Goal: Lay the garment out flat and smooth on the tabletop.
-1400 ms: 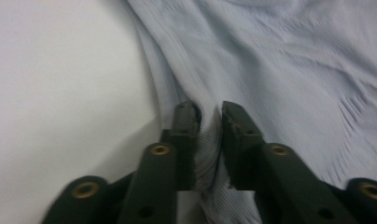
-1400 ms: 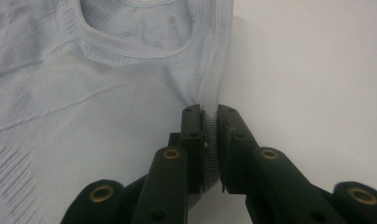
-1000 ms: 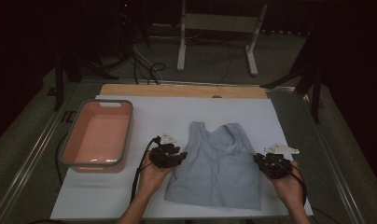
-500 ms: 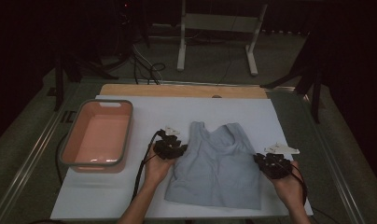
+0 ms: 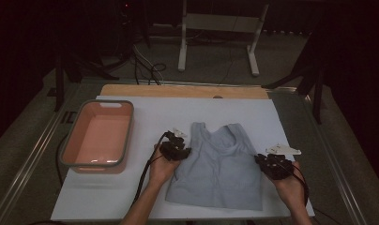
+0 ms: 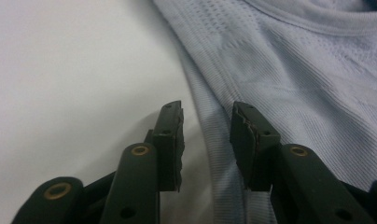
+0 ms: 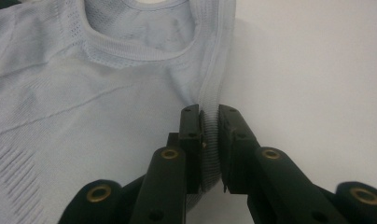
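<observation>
A light blue sleeveless top (image 5: 216,171) lies flat on the white sheet (image 5: 108,197), neck toward the far side. My left gripper (image 5: 177,149) sits at the top's left edge, just below the armhole. In the left gripper view its jaws (image 6: 207,112) stand open astride the ribbed side hem of the top (image 6: 294,70), with a gap on each side. My right gripper (image 5: 271,165) is at the top's right edge. In the right gripper view it (image 7: 209,114) is shut on the rolled armhole hem of the top (image 7: 84,116).
A pink tub with a grey rim (image 5: 65,154) stands at the left on the sheet. A wooden strip (image 5: 178,90) borders the far edge. Metal rails (image 5: 28,164) run along the table's sides. Cables trail from both grippers toward the near edge.
My left gripper has moved away from the person and slightly right, up to the top's left edge. The right gripper has kept still on the hem.
</observation>
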A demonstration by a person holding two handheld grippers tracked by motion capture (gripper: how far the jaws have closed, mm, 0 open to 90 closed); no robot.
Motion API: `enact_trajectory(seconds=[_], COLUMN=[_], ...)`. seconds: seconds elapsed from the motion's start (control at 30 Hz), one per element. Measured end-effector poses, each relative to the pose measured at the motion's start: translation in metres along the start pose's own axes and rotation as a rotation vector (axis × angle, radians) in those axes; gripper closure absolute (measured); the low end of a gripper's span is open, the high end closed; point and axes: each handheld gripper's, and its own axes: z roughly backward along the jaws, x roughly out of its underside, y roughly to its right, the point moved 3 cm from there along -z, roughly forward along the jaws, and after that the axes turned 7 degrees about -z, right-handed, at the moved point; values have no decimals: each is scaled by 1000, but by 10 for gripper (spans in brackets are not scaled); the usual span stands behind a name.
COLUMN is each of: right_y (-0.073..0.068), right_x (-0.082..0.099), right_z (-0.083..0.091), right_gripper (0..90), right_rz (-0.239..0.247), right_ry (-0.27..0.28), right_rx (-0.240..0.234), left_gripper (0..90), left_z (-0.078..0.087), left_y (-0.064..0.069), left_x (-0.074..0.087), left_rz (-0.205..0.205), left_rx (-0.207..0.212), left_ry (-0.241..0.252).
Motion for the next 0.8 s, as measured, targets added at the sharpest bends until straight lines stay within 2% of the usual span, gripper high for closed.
enact_trajectory(seconds=[0.17, 0.33, 0.37, 0.5, 0.67, 0.8], right_y=[-1, -2, -2, -2, -1, -3], right_x=[0, -1, -1, 0, 0, -1], right_z=[-1, -1, -1, 0, 0, 0], right_gripper=[796, 785, 782, 767, 731, 657], right_rz=[3, 7, 8, -1, -2, 2], right_ry=[-1, -4, -3, -2, -2, 6], right_rx=[-1, -5, -6, -7, -12, -18], left_gripper=[671, 856, 866, 877, 880, 880], left_z=[-2, -2, -2, 1, 12, 22], left_y=[6, 9, 9, 7, 3, -1], left_x=[-1, -3, -3, -1, 0, 1], left_rz=[-25, -20, -21, -5, 18, 29], left_rx=[-22, -7, -7, -13, -24, -36], left_ry=[-10, -17, -17, -3, 37, 56])
